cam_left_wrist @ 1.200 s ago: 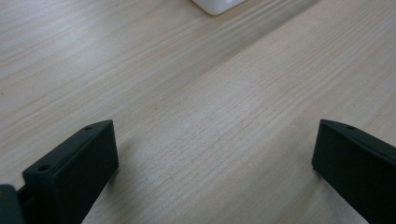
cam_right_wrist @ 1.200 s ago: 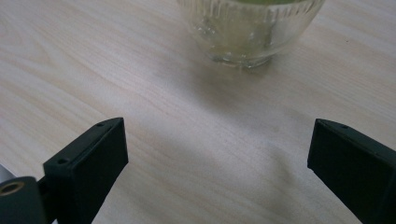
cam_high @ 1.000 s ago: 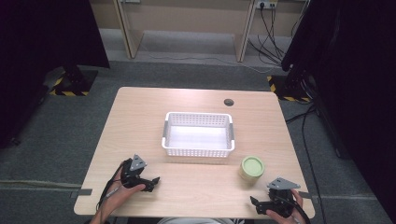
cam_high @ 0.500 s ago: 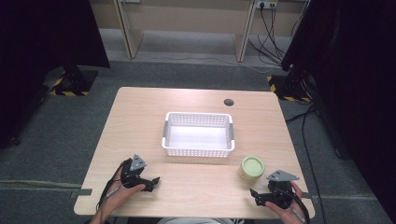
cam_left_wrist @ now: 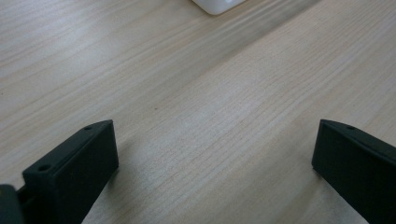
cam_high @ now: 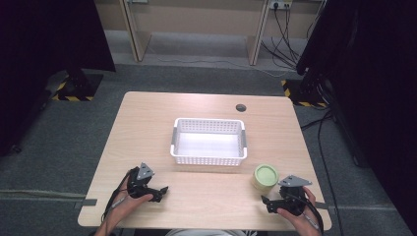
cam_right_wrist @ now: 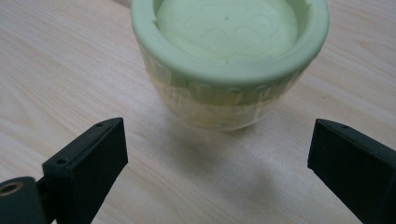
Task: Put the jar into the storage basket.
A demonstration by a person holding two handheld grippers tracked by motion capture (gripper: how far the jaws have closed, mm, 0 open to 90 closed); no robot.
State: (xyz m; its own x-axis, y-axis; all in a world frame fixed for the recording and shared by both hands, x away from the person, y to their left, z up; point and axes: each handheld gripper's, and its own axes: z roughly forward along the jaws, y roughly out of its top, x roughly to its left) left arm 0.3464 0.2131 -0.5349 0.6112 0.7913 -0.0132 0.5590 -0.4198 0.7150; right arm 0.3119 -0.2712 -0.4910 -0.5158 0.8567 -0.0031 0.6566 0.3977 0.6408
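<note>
Hovering over the desk (cam_high: 147, 128), both tools spread.
Right gripper (cam_right_wrist: 215, 172) gaping toward the green lidded cup (cam_right_wrist: 229, 60) near the front right corner; left gripper (cam_left_wrist: 210, 177) gaping over bare wood by the front edge.

A light wooden table (cam_high: 147, 123) stands on grey carpet (cam_high: 64, 132), dark curtains (cam_high: 44, 34) hanging at both sides.

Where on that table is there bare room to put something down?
The table's whole left side is bare, also the strip behind the basket and the front middle. Crowded: the front right, where the cup sits by the right claw.
</note>
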